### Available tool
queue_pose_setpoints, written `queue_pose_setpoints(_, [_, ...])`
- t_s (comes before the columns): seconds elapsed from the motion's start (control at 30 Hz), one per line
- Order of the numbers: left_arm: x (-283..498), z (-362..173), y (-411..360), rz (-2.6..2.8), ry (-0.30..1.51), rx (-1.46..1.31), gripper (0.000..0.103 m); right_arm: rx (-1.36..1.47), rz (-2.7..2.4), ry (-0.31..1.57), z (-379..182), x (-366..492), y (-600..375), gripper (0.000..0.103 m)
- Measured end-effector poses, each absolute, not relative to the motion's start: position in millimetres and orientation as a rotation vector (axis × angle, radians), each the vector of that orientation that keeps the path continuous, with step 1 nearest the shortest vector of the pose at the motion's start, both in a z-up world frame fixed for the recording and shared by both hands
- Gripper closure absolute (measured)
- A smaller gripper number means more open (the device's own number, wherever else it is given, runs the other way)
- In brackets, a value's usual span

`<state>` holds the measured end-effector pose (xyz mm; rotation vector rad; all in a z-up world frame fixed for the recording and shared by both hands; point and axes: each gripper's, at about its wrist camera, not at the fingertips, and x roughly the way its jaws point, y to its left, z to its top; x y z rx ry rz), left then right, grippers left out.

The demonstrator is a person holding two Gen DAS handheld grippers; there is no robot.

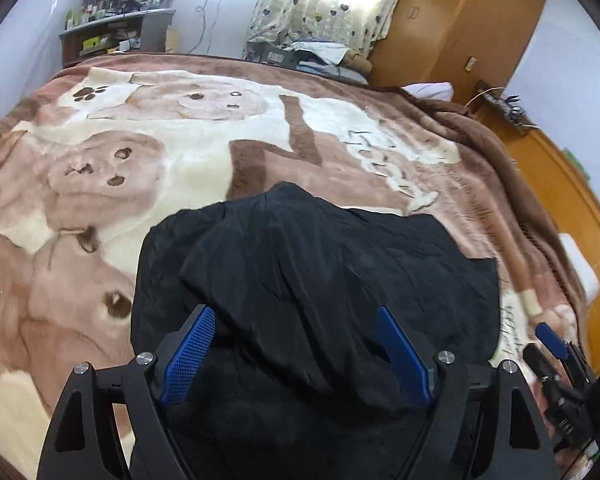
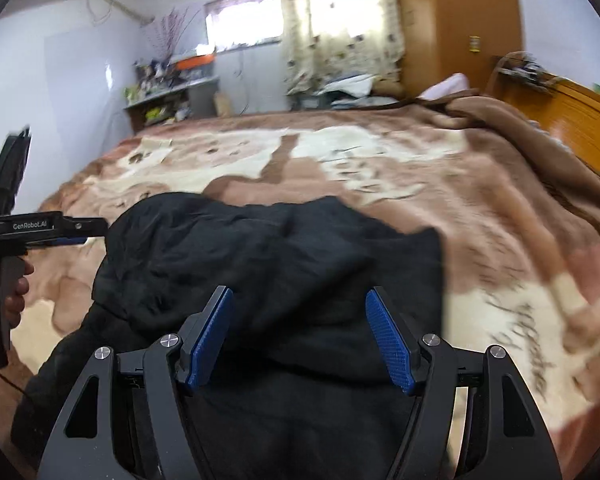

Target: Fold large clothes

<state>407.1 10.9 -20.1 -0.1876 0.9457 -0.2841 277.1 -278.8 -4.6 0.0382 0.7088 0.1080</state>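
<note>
Lying crumpled on the bed's blanket [image 1: 220, 152], the black garment [image 1: 320, 264] sits at six o'clock; left claw [image 1: 296, 324] and right claw [image 2: 300, 304] hover wide apart, gripping nothing.

One crumpled black fabric garment [image 1: 320, 272], one brown-and-cream plush animal-print blanket [image 1: 180, 140]. Two black grippers w/ blue pads: left gripper [image 1: 296, 320], right gripper [image 2: 300, 304].

Left gripper [image 1: 294, 344]: black angular frame, blue textured finger pads [image 1: 188, 354], silver round screws [image 1: 145, 358]. Right gripper [image 2: 300, 334]: identical construction. White "GenRobot.AI" marking [image 2: 29, 225] on the side.
</note>
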Motion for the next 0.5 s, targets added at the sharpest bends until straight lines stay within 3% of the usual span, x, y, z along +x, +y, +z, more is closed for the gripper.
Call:
queue_pose_setpoints(0.2, [438,-30,-3,-0.243,0.91,-0.093,0.02,0.063,0.187,0.711,-19,331,-238,0.034])
queue_pose_setpoints(0.37, [461,-83,5,-0.215,1.056,-0.103,0.02,0.009,0.234,0.823,-63,351,-229,0.034])
queue_pose_setpoints(0.5, [463,-113,12,-0.252,1.086,-0.137,0.01,-0.014,0.238,0.847,-91,343,-235,0.034])
